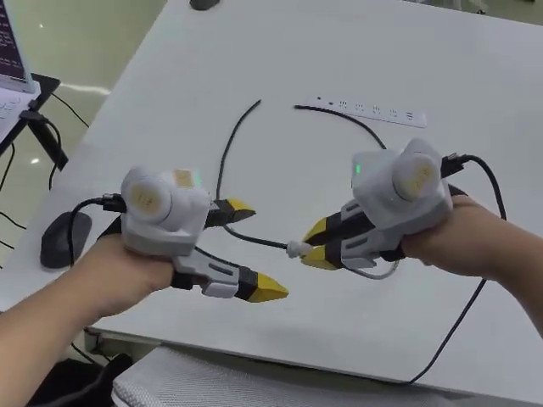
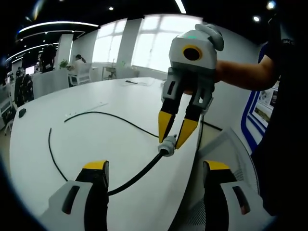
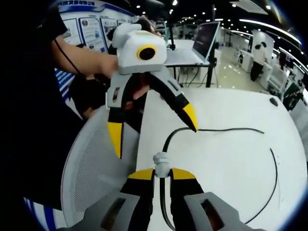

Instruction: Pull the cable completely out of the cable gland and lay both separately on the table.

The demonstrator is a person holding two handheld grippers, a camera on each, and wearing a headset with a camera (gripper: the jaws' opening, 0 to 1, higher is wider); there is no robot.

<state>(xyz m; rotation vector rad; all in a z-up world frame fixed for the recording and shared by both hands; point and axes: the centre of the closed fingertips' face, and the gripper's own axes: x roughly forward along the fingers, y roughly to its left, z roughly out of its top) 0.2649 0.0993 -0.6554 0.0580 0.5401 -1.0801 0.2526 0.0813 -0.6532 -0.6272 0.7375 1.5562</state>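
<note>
1. Right gripper: its yellow-tipped fingers are closed on the white cable gland, one tip on each side. The gland's front end pokes out just past the tips.
2. Gland position: over the white surface, near its front edge and between the two grippers. Cannot tell whether it clears the surface or rests on it.
3. The black cable is seated in the gland. From the gland's front it runs towards the left gripper, then bends away across the surface to a free end farther back.
4. Right gripper view: a black length also runs back from the gland through the gap between the right fingers.
5. Left gripper: its fingers are spread wide and hold nothing. In the left gripper view the cable passes through the gap between them and touches neither. The gland sits just ahead of the tips, roughly centred.
6. The two grippers point at each other, tips near but apart.
7. Farther back on the surface lie a white power strip and a second black lead, well apart from the gland.
</note>
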